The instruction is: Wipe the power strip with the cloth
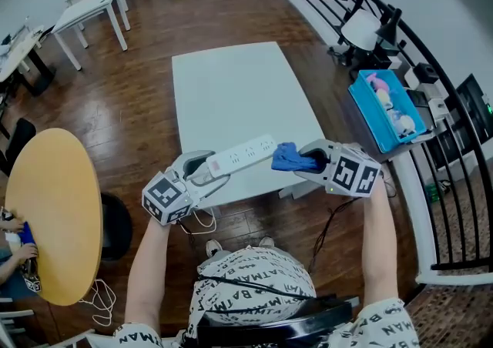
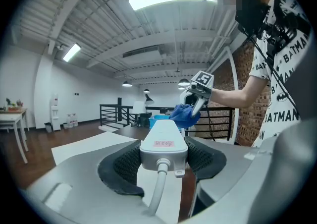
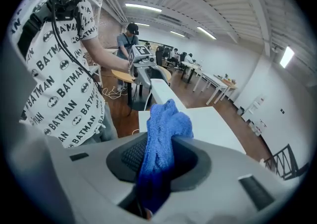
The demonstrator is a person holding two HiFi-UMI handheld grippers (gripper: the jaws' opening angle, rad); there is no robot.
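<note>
Midair, over the near edge of the white tabletop [image 1: 239, 92], the white power strip [image 1: 243, 155] lay roughly level between the two grippers. The left gripper [image 1: 202, 172] had its jaws clamped on the strip's left end, pads pressed against both long sides, right where the white cord [image 1: 202, 219] left it and hung down. From there the strip ran rightward. The right gripper [image 1: 312, 158] had its jaws closed on a bunched blue cloth [image 1: 288, 157], which stuck out past their tips and touched the strip's right end.
</note>
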